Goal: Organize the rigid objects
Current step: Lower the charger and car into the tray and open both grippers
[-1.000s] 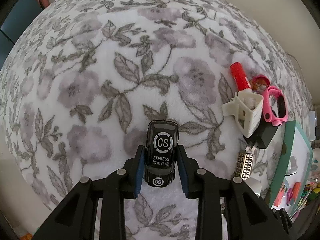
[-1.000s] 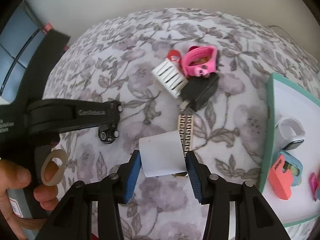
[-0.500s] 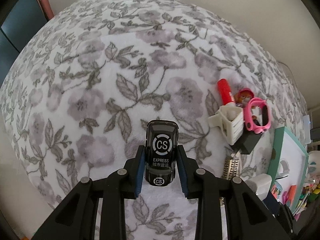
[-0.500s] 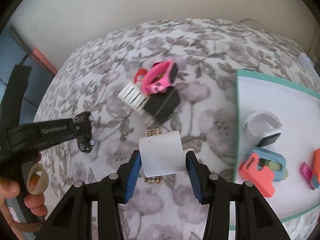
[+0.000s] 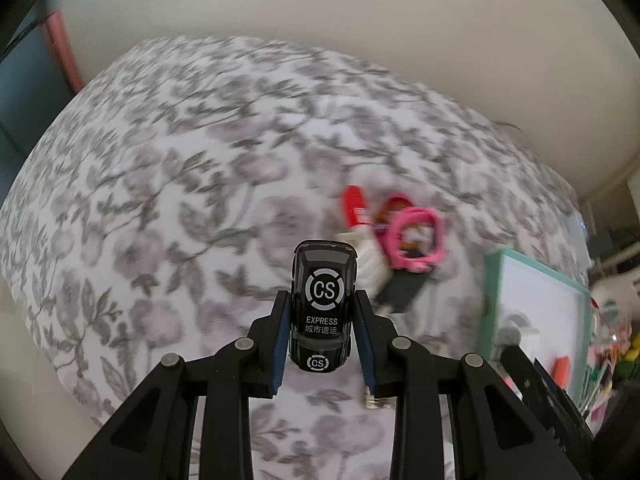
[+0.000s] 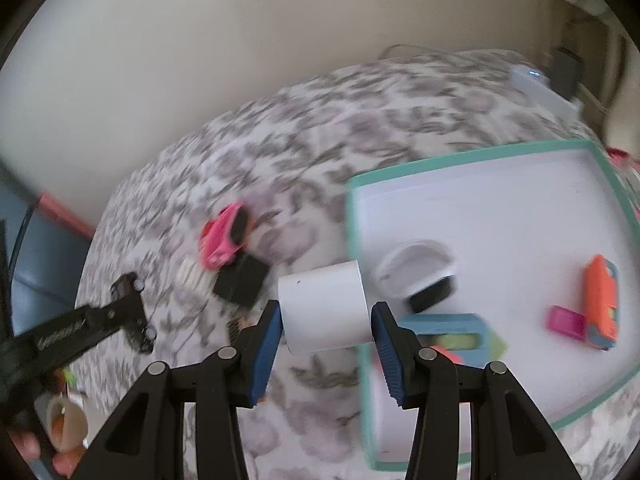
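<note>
Left gripper (image 5: 323,330) clamps a toy car (image 5: 323,304), right gripper (image 6: 325,322) a white block (image 6: 324,306) at frame centre; fast swings toward the tray (image 6: 472,154) risk slippage

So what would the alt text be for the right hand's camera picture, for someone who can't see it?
A black claw with blue pads grips a white block above a flowered blanket. To its right lies a teal-rimmed white tray holding small colourful items; to its left lie a pink watch and a black charger.
</note>
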### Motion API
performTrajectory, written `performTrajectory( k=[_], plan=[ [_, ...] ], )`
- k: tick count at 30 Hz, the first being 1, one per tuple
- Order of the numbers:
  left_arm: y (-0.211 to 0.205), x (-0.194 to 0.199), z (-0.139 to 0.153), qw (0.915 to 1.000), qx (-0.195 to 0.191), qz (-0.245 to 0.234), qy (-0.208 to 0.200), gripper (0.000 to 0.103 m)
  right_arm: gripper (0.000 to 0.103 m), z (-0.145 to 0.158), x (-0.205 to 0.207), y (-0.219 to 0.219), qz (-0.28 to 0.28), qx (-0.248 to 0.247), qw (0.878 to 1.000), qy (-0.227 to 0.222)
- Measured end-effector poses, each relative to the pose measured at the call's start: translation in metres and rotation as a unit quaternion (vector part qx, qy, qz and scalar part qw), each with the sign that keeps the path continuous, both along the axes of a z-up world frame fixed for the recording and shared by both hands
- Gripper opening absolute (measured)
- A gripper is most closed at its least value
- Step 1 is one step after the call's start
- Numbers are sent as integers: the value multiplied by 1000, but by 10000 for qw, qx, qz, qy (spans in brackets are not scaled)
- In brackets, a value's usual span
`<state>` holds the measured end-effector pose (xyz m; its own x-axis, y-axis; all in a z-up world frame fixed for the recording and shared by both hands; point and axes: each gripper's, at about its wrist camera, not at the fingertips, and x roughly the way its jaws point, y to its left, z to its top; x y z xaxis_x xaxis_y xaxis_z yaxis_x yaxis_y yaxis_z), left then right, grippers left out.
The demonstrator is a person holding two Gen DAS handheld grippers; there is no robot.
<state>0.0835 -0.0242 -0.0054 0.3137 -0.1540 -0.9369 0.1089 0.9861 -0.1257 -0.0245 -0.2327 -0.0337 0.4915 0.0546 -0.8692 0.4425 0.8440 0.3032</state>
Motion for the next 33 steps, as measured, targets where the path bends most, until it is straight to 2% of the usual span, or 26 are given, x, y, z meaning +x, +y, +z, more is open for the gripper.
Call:
performTrajectory(
  k=[9, 14, 18, 24, 33],
  plan=[
    [-78, -30, 12, 9953, 145, -928, -218, 32, 49, 2, -26, -52, -869, 23, 9961, -131],
    [-132, -56, 10, 9859, 320, -1620, -262, 32, 49, -3, -39, -73, -1226, -65, 9924, -41],
    [-164, -72, 4, 9788, 277, -2030, -63, 32, 49, -4, -51, -91, -1588, -217, 9871, 21],
    [-197, -82, -8, 9749, 228, -2207, 186, 32, 49, -2, -69, -115, -2062, -609, 9765, 165],
    [-219, -87, -27, 9720, 9, -2322, 373, 32, 49, -5, -80, -134, -2356, -624, 9696, 230]
  ],
)
